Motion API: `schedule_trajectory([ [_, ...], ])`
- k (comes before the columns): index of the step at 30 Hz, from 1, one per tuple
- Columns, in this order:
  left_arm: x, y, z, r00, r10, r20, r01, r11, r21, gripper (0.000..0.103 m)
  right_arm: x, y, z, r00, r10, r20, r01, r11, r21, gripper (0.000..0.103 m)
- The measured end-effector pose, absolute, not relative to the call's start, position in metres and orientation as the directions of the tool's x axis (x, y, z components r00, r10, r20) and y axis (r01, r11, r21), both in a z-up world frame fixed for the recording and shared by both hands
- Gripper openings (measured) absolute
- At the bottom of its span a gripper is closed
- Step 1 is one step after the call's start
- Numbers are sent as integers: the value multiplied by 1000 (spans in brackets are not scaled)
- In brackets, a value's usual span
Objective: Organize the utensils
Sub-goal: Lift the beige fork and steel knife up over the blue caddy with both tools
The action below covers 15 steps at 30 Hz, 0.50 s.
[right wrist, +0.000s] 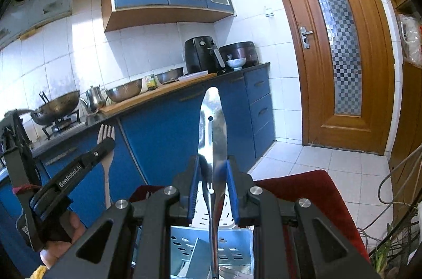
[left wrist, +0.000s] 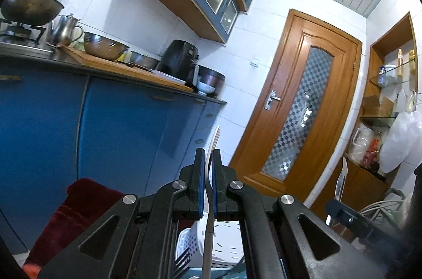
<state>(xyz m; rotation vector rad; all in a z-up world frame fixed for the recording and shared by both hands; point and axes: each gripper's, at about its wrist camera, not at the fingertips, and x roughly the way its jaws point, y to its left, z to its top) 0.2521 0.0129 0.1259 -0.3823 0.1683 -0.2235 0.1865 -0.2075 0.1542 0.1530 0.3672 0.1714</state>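
Note:
My left gripper [left wrist: 208,156] is shut on a pale fork [left wrist: 214,140], tines up, with the handle running down between the blue pads. In the right wrist view the same left gripper [right wrist: 106,144] and fork [right wrist: 106,132] show at the left, with a hand below. My right gripper [right wrist: 213,161] is shut on a shiny table knife [right wrist: 212,126], blade pointing up and away. That knife [left wrist: 342,177] also shows at the right of the left wrist view. A slotted plastic basket [right wrist: 234,239] lies under both grippers.
A red cloth [right wrist: 303,189] lies around the basket. Blue cabinets [right wrist: 163,126] carry a worktop with a wok [right wrist: 58,105], kettle, steel bowl [right wrist: 124,93] and air fryer [right wrist: 201,53]. A wooden door [right wrist: 335,41] stands right. Cables [right wrist: 395,186] hang at the far right.

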Motion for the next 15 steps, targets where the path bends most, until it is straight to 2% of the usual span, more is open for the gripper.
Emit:
schedule_trajectory([
  [9, 229, -2, 105, 981, -182, -66, 156, 945, -287, 2, 189, -198, 130, 895, 212, -392, -159, 974, 164, 22],
  [15, 221, -6, 93, 984, -161, -73, 137, 956, -261, 2, 185, -197, 116, 876, 232, -422, -177, 970, 167, 22],
])
